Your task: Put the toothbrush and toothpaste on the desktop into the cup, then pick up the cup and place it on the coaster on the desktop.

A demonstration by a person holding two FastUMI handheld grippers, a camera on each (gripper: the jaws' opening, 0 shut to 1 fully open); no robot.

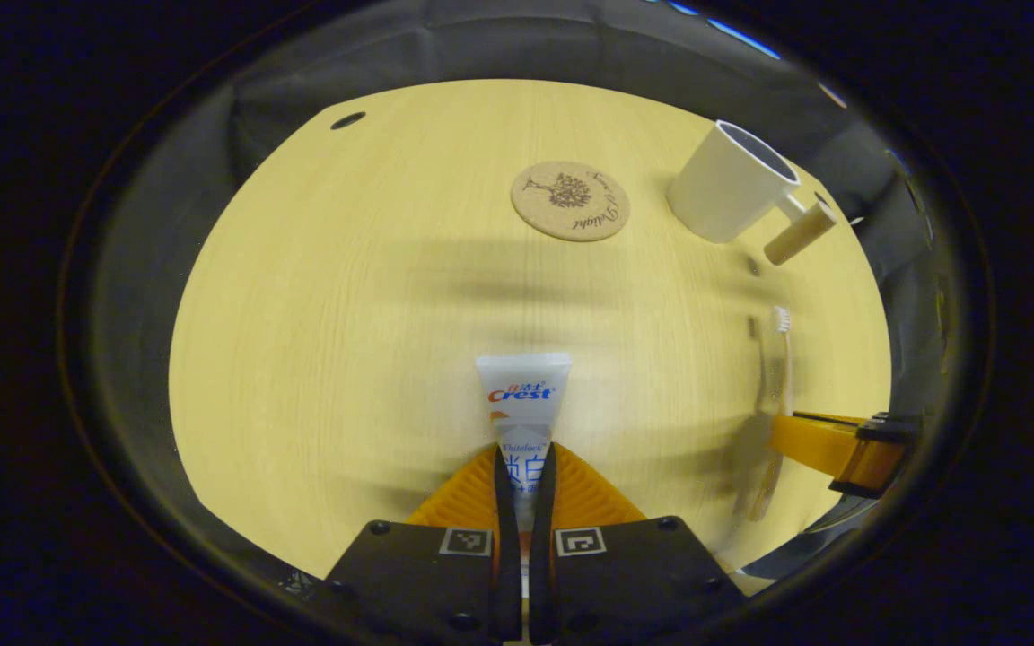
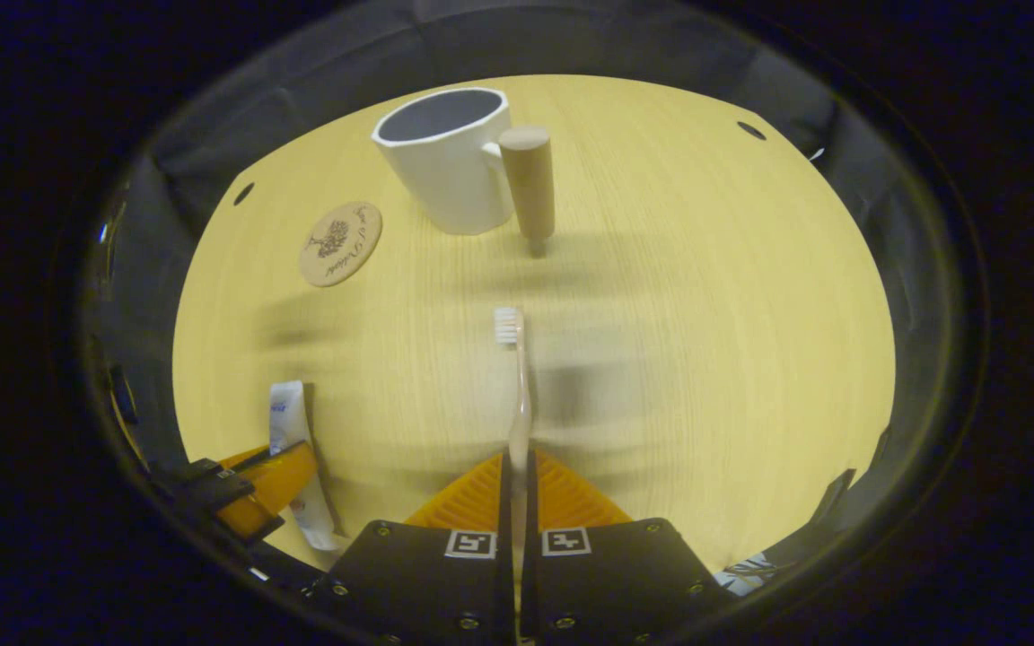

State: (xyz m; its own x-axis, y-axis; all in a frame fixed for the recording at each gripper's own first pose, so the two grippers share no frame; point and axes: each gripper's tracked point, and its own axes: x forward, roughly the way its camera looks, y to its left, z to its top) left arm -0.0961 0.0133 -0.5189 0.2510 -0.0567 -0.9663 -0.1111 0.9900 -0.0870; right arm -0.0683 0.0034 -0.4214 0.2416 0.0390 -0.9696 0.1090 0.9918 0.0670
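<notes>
1. Left gripper (image 1: 524, 467) is clenched on the toothpaste (image 1: 524, 404), low centre of the left gripper view. Both fingers pinch the tube's lower half, so the flat crimped end sticks out ahead toward mid-frame.
2. Right gripper (image 2: 518, 467) is clamped on the toothbrush (image 2: 517, 386), bottom centre of the right gripper view. I grip the handle end, bristles pointing up-frame at the cup, so I guess it goes in head up.
3. Cup (image 2: 450, 161) stands upright at top centre, mouth open and nothing inside; its wooden handle (image 2: 528, 184) faces me.
4. Coaster (image 2: 340, 243) lies bare, upper left, just beside the cup. It comes last.
5. Desktop (image 2: 705, 314): both items look lifted off it, judging by their shadows.
</notes>
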